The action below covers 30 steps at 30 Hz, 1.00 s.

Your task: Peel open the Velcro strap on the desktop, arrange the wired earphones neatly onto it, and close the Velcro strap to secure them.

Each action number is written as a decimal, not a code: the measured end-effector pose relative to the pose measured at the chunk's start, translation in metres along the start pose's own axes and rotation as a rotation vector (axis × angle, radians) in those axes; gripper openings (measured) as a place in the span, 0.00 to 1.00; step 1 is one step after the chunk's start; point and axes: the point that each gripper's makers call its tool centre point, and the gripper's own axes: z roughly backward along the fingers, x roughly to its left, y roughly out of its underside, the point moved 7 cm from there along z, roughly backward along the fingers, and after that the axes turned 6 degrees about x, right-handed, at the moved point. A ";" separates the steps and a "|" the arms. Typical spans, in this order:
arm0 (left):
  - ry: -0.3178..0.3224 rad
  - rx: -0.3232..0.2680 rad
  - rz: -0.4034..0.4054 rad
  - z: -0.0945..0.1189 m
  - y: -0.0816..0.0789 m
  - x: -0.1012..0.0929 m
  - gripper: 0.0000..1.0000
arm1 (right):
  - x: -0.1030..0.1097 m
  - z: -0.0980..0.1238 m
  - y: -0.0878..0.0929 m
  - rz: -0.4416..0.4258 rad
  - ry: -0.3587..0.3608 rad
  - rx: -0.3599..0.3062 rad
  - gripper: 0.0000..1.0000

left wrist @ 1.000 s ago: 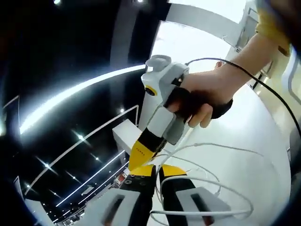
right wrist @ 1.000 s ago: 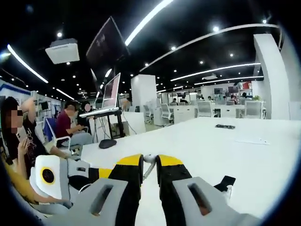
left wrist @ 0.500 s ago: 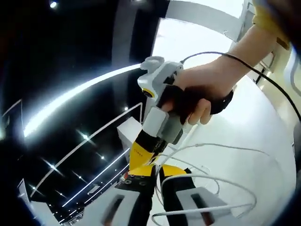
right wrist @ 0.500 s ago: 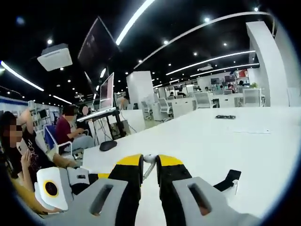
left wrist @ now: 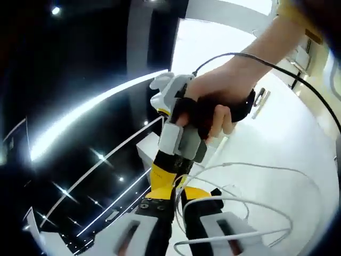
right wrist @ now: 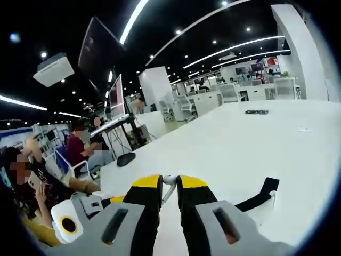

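In the left gripper view my left gripper (left wrist: 177, 196) has its yellow-tipped jaws nearly together with the white earphone cable (left wrist: 250, 201) running between them. The cable spreads in wide loops over the white table (left wrist: 298, 138) to the right. My right gripper (left wrist: 166, 176), held by a hand, points down and meets the left tips. In the right gripper view my right gripper (right wrist: 169, 184) has its jaws close together on a bit of white cable (right wrist: 169, 180). The black Velcro strap (right wrist: 258, 198) lies to its right, one end raised. The left gripper (right wrist: 80, 216) sits at the lower left.
A long white table (right wrist: 229, 144) stretches ahead, with a black mouse-like object (right wrist: 126, 158), a dark item (right wrist: 257, 112) and a small paper (right wrist: 305, 129) far off. Seated people (right wrist: 80, 152) and a monitor on a stand (right wrist: 114, 101) are at the left.
The hand with the right gripper has tilted more steeply above the left jaws. The right gripper view has tipped toward the table, and more of the Velcro strap shows. Both grips look unchanged.
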 end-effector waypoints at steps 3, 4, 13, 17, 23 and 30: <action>0.000 0.002 -0.010 0.000 0.000 0.000 0.09 | -0.003 -0.006 0.003 -0.081 -0.041 0.024 0.14; -0.001 0.002 -0.010 0.000 0.000 0.000 0.09 | -0.002 -0.007 0.003 -0.088 -0.044 0.026 0.14; -0.009 -0.004 -0.011 0.000 0.000 0.001 0.09 | -0.008 -0.009 0.001 -0.110 -0.045 0.036 0.14; -0.005 -0.004 -0.019 0.000 0.000 0.000 0.09 | -0.005 -0.010 0.005 -0.124 -0.052 0.042 0.14; -0.004 -0.003 -0.031 -0.001 -0.001 0.000 0.09 | -0.002 -0.011 0.007 -0.158 -0.076 0.036 0.14; -0.006 -0.004 -0.034 0.000 -0.001 0.000 0.09 | -0.004 -0.014 0.006 -0.198 -0.105 0.037 0.14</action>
